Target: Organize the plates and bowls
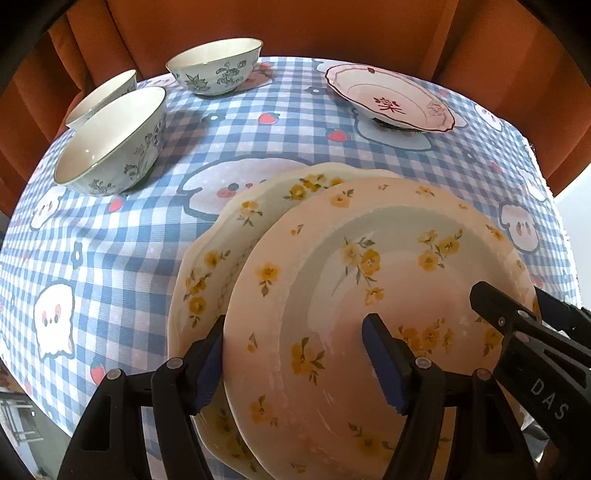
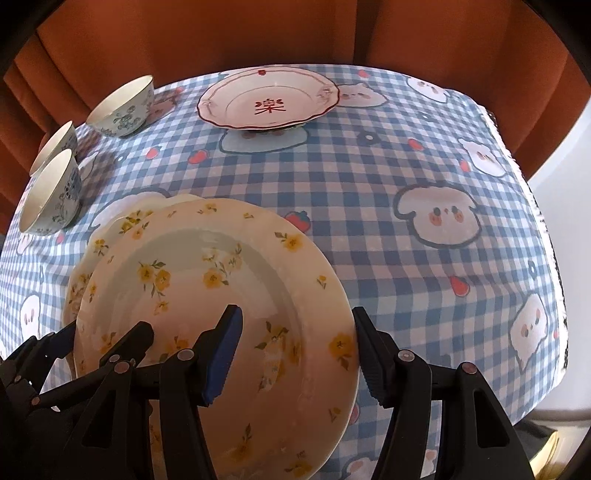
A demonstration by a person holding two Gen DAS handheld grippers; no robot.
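Note:
A cream plate with yellow flowers (image 1: pixel 369 258) (image 2: pixel 207 280) lies slightly tilted and offset on a matching plate (image 1: pixel 207 266) (image 2: pixel 122 221) near the table's front. My left gripper (image 1: pixel 295 354) (image 2: pixel 105 328) straddles the top plate's left rim with its jaws wide; one finger is beside the edge, the other over the well, with no clear press. My right gripper (image 2: pixel 295 347) (image 1: pixel 517 295) straddles the right rim, pads against it. Three floral bowls (image 1: pixel 110 144) (image 1: pixel 103 96) (image 1: pixel 216 66) stand at the back left. A pink scalloped plate (image 1: pixel 388 96) (image 2: pixel 267 98) sits at the back.
A blue checked tablecloth (image 2: pixel 406 277) with cartoon animals covers the table. An orange curtain (image 2: pixel 258 33) hangs close behind the far edge. The table's right edge (image 2: pixel 546 240) drops off beside a pale floor.

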